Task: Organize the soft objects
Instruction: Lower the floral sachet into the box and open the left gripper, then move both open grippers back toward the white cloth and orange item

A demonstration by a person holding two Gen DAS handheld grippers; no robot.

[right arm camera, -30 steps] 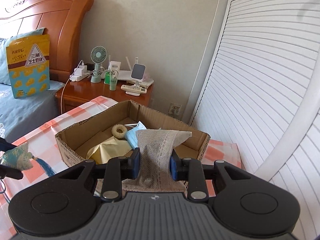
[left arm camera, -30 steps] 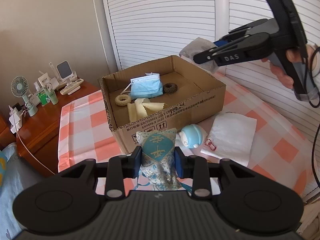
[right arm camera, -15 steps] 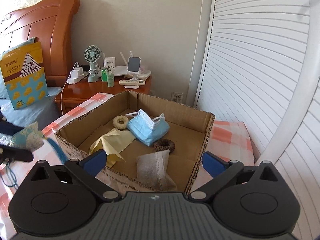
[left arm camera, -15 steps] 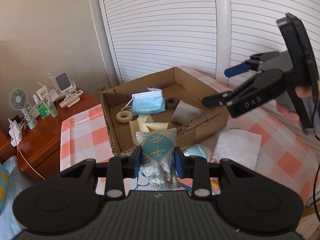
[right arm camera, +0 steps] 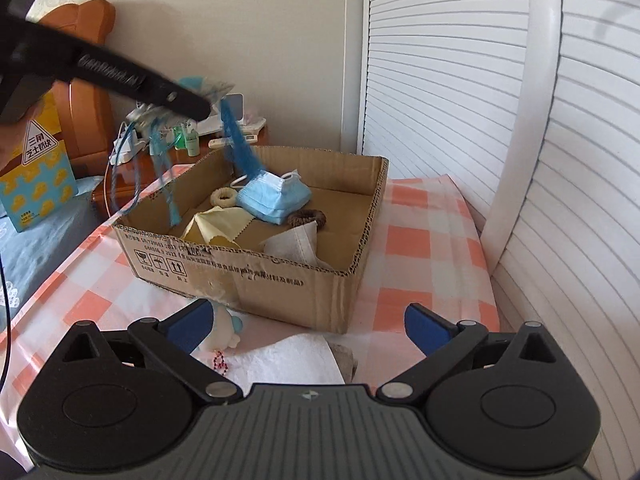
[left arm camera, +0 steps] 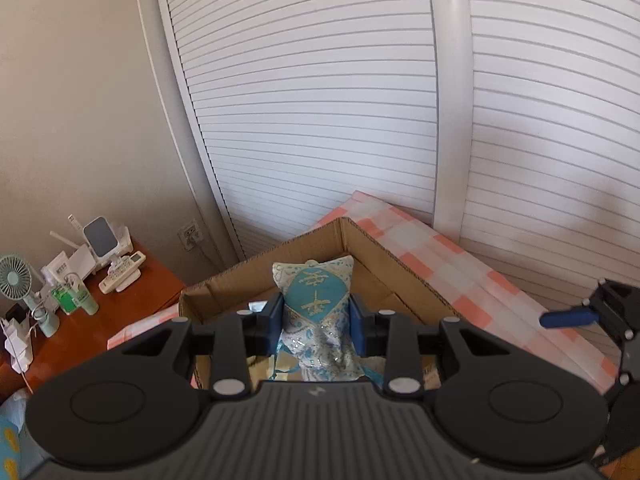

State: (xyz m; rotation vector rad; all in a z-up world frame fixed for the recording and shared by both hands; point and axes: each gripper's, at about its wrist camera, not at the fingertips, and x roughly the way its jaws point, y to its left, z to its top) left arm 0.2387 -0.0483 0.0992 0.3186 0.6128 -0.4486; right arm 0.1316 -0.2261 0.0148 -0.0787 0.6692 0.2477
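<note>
Clearly the left gripper (left arm camera: 317, 322) is clamped on a small blue brocade pouch (left arm camera: 316, 304), its blue pads pressing in at the waist while the embroidered top stands free above them; seen from the right wrist, the pouch hangs above the left side of the cardboard box (right arm camera: 280, 276), with its blue tassels (right arm camera: 240, 148) and cords trailing loosely down toward the box rim. It looks light and padded, so it should give under the pads and not slip, yet the dangling cords may well snag on the cardboard edge; the stuffed middle seems the safest hold, not the strings. Inside the box lie a yellow cloth (right arm camera: 218, 226), a blue face mask (right arm camera: 274, 198) and a pale gauze bag (right arm camera: 298, 242). Nearer the right gripper (right arm camera: 306, 322), whose jaws stand wide apart with nothing between them, a white cloth (right arm camera: 298, 358) lies flat on the checked worktop (right arm camera: 424, 248): limp and thin, best pinched at an edge or a raised fold.
</note>
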